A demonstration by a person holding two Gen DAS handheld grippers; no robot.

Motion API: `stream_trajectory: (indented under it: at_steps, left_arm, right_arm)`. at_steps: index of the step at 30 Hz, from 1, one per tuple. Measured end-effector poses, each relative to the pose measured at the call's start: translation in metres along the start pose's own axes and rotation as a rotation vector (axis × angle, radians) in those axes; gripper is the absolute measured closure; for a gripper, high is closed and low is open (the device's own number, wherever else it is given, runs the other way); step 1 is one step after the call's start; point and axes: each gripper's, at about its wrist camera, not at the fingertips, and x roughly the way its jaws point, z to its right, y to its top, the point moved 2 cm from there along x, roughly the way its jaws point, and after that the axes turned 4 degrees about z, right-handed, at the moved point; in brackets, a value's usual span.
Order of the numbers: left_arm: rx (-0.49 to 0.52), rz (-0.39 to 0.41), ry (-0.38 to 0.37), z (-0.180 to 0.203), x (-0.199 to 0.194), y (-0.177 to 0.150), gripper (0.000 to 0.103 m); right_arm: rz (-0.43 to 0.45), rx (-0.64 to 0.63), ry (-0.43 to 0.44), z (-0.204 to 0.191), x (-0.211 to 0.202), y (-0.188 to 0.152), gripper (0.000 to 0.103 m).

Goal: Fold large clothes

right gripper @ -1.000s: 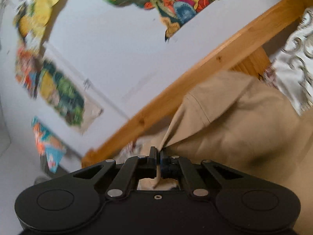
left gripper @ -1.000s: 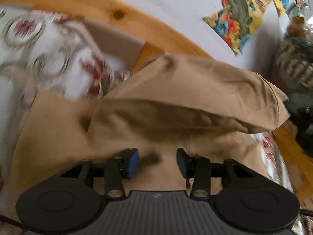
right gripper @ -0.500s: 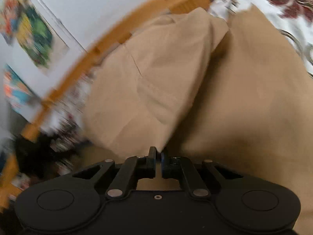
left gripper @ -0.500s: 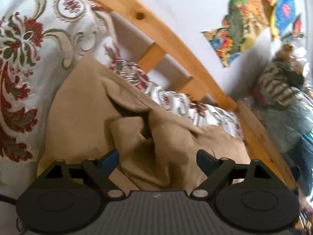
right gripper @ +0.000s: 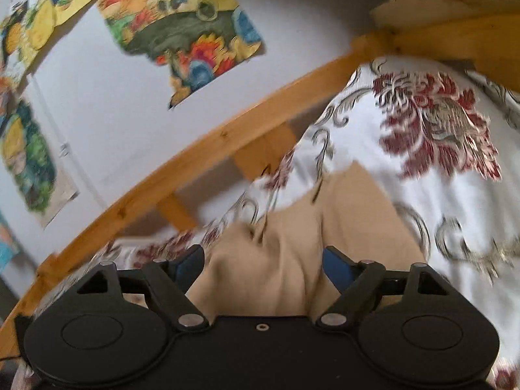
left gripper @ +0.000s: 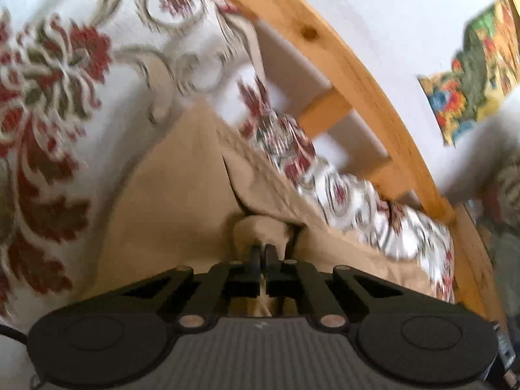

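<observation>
A large tan garment (left gripper: 169, 201) lies spread on a floral bedspread (left gripper: 65, 97). In the left wrist view my left gripper (left gripper: 263, 250) is shut on a bunched fold of the tan garment, which puffs up just ahead of the tips. In the right wrist view my right gripper (right gripper: 261, 253) is low over the same tan garment (right gripper: 351, 214). Its jaws are opening wide. Rumpled cloth lies between the blue pads (right gripper: 334, 260), which do not press on it.
The white bedspread with red flowers (right gripper: 438, 130) runs up to a wooden bed rail (left gripper: 357, 74) (right gripper: 195, 156) along a white wall. Colourful posters (right gripper: 182, 26) hang on that wall. Blurred clutter stands beyond the bed's end at the left wrist view's right edge.
My left gripper, wide open half a second ago, has shut on a fold of the garment. My right gripper has let go of the cloth edge, opened and sunk toward the bed.
</observation>
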Motion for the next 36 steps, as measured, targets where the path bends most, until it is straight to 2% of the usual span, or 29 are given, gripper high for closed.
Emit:
stream_trajectory:
  at_steps: [2, 7, 8, 10, 11, 12, 14, 16, 17, 20, 22, 26, 28, 30, 33, 34, 36]
  left_arm:
    - [0.042, 0.04, 0.038, 0.001, -0.004, 0.004, 0.103]
    - [0.198, 0.069, 0.089, 0.011, -0.003, -0.002, 0.102]
    - [0.233, 0.083, 0.077, 0.014, -0.008, -0.004, 0.102]
    - [0.289, 0.11, 0.07, 0.02, -0.018, -0.005, 0.095]
    - [0.301, 0.116, 0.062, 0.022, -0.023, -0.007, 0.083]
    - [0.307, 0.125, 0.047, 0.024, -0.029, -0.008, 0.063]
    - [0.321, 0.162, 0.021, 0.029, -0.039, -0.014, 0.044]
    - [0.366, 0.163, -0.005, 0.039, -0.039, -0.02, 0.044]
    - [0.393, 0.155, 0.008, 0.044, -0.035, -0.023, 0.044]
    - [0.465, 0.099, 0.114, 0.057, -0.014, -0.036, 0.044]
    - [0.493, 0.069, 0.186, 0.056, 0.0, -0.045, 0.043]
    - [0.541, 0.027, 0.245, 0.051, 0.015, -0.057, 0.042]
    - [0.529, 0.039, 0.247, 0.053, 0.007, -0.058, 0.041]
    - [0.508, 0.053, 0.233, 0.055, -0.005, -0.058, 0.035]
    - [0.466, 0.075, 0.149, 0.054, -0.024, -0.063, 0.029]
    - [0.467, 0.068, 0.121, 0.055, -0.029, -0.069, 0.029]
    - [0.505, 0.034, 0.125, 0.06, -0.025, -0.08, 0.028]
  right_arm:
    - [-0.03, -0.075, -0.053, -0.01, 0.02, -0.009, 0.04]
    - [-0.121, -0.23, -0.145, -0.016, 0.044, -0.056, 0.039]
    - [-0.116, -0.248, -0.146, -0.017, 0.042, -0.06, 0.038]
    - [-0.086, -0.284, -0.143, -0.019, 0.033, -0.059, 0.037]
    - [-0.06, -0.302, -0.141, -0.019, 0.028, -0.057, 0.035]
    - [-0.028, -0.336, -0.139, -0.021, 0.023, -0.053, 0.035]
    - [0.039, -0.427, -0.138, -0.03, 0.015, -0.05, 0.033]
    - [0.076, -0.537, -0.113, -0.041, 0.017, -0.049, 0.029]
    - [0.076, -0.584, -0.098, -0.047, 0.021, -0.051, 0.029]
    - [0.012, -0.678, -0.084, -0.058, 0.043, -0.059, 0.028]
    - [-0.044, -0.699, -0.106, -0.054, 0.062, -0.067, 0.024]
    - [-0.07, -0.662, -0.102, -0.038, 0.077, -0.076, 0.012]
    - [-0.07, -0.631, -0.084, -0.034, 0.072, -0.071, 0.014]
    - [-0.046, -0.633, -0.08, -0.035, 0.057, -0.068, 0.017]
    - [-0.005, -0.677, -0.04, -0.036, 0.027, -0.067, 0.016]
    - [-0.009, -0.698, -0.036, -0.037, 0.022, -0.07, 0.015]
    - [-0.039, -0.749, -0.039, -0.035, 0.019, -0.08, 0.014]
